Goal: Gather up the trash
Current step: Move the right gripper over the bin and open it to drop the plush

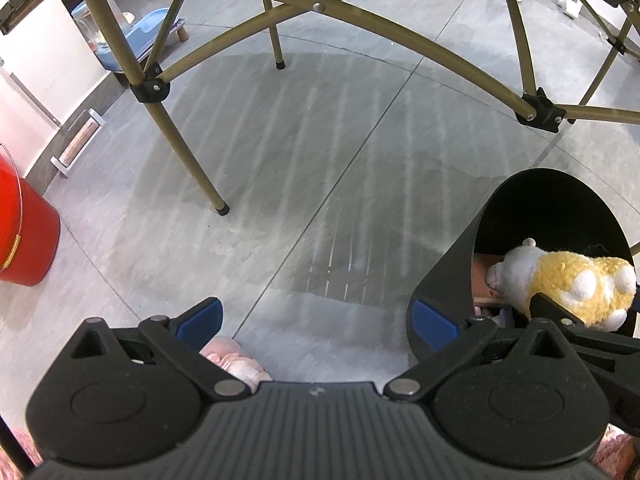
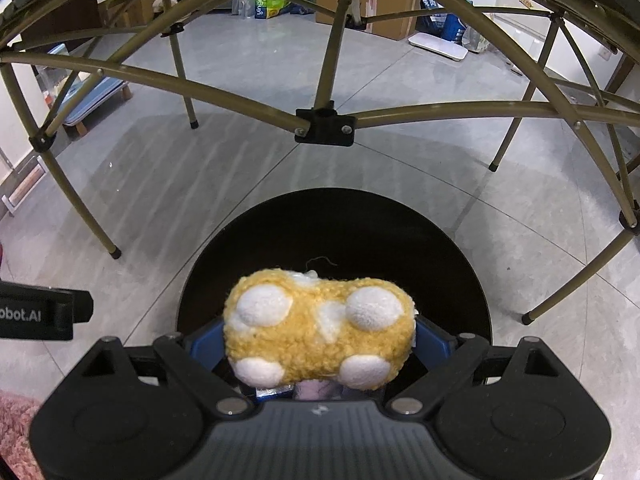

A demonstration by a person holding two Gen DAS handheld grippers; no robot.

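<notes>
A yellow plush toy [image 2: 320, 328] with white patches sits between the blue pads of my right gripper [image 2: 319, 342], which is shut on it. The toy hangs over the open mouth of a black round bin [image 2: 340, 220]. In the left wrist view the same plush toy [image 1: 568, 284] shows at the bin [image 1: 444, 276] mouth, its white head pointing left, above some pinkish and brown items inside. My left gripper [image 1: 316, 320] stands open over the grey floor just left of the bin, with nothing between its fingers.
Olive folding table legs [image 1: 196, 164] and crossbars [image 2: 324, 124] stand over the tiled floor around the bin. A red bucket [image 1: 24, 236] sits at the left. A pink fluffy thing [image 1: 236, 360] lies under my left gripper. Boxes and bags [image 2: 276, 0] line the far wall.
</notes>
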